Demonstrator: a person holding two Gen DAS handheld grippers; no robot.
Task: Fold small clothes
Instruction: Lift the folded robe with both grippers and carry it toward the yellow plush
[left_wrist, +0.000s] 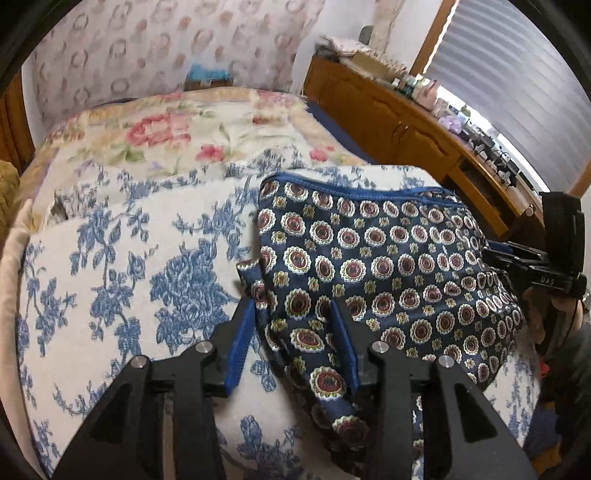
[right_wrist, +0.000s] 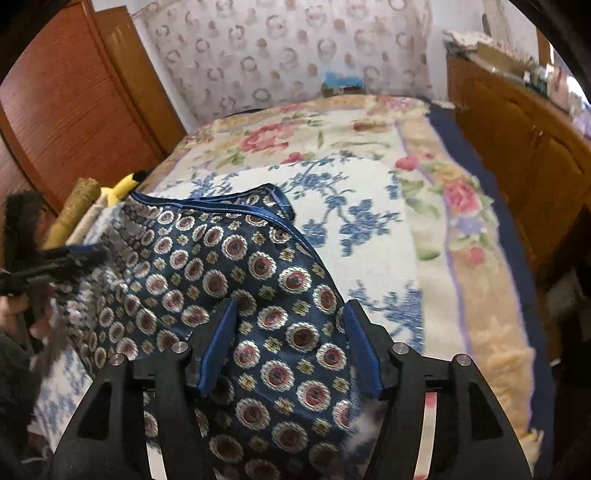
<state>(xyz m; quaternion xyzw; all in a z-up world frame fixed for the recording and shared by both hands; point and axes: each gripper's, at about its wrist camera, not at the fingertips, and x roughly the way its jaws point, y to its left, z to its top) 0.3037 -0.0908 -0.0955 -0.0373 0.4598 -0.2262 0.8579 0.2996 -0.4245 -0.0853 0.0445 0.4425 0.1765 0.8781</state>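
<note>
A small navy garment (left_wrist: 388, 266) with red-and-white medallions and a blue trimmed edge lies on a white cloth with blue flowers (left_wrist: 129, 258). My left gripper (left_wrist: 293, 314) is open, its blue pads on either side of the garment's near left corner, which bunches up between them. My right gripper (right_wrist: 290, 314) is also open, over the garment (right_wrist: 240, 266) with its fabric lying between the fingers. The right gripper (left_wrist: 517, 258) shows at the garment's right edge in the left wrist view. The left gripper (right_wrist: 55, 258) shows blurred at the left of the right wrist view.
The cloth lies on a bed with a pink-rose floral blanket (left_wrist: 192, 129). A wooden dresser (left_wrist: 406, 122) with many small items runs along the right side. A wooden louvred door (right_wrist: 74, 103) stands at the left. Rolled items (right_wrist: 74, 210) lie at the bed's left edge.
</note>
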